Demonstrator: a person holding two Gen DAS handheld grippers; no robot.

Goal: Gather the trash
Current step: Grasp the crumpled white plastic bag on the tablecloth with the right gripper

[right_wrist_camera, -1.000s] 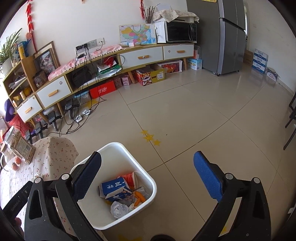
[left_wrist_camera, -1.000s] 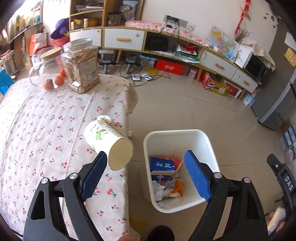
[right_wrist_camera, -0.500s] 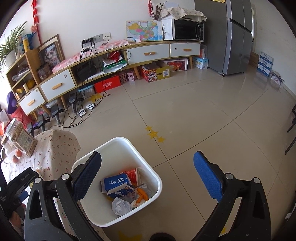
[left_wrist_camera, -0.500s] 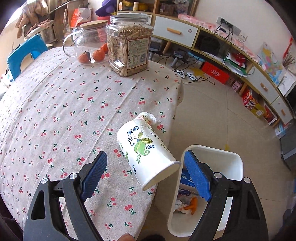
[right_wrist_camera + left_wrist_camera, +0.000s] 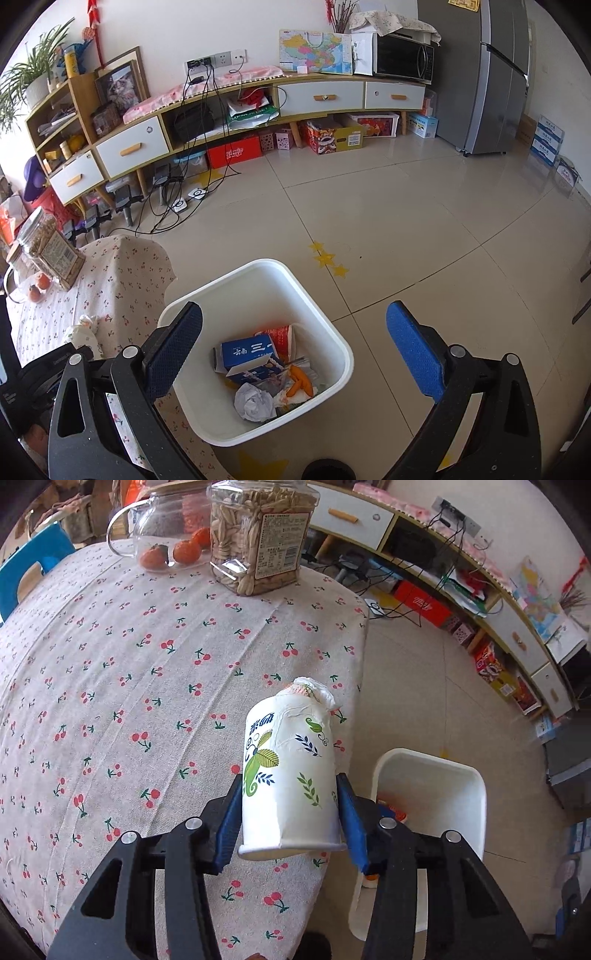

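A white paper cup (image 5: 290, 775) with green leaf print lies on its side near the edge of the cherry-print table (image 5: 110, 686), crumpled tissue at its far end. My left gripper (image 5: 290, 819) has its blue pads closed against both sides of the cup. The cup also shows faintly in the right wrist view (image 5: 83, 334). A white trash bin (image 5: 325, 321) stands on the floor beside the table and holds a blue carton (image 5: 251, 356), a red cup, crumpled paper and orange scraps. It also shows in the left wrist view (image 5: 476, 794). My right gripper (image 5: 293, 350) is open and empty above the bin.
A jar of seeds (image 5: 258, 539) and a glass pitcher with oranges (image 5: 162, 535) stand at the table's far end. A blue chair (image 5: 33, 565) is at the far left. A long low cabinet (image 5: 229, 110), cables and boxes line the wall; a fridge (image 5: 495, 74) stands right.
My left gripper has moved in around the paper cup and closed from wide open onto its sides. The right gripper has stayed open over the bin, shifting only slightly.
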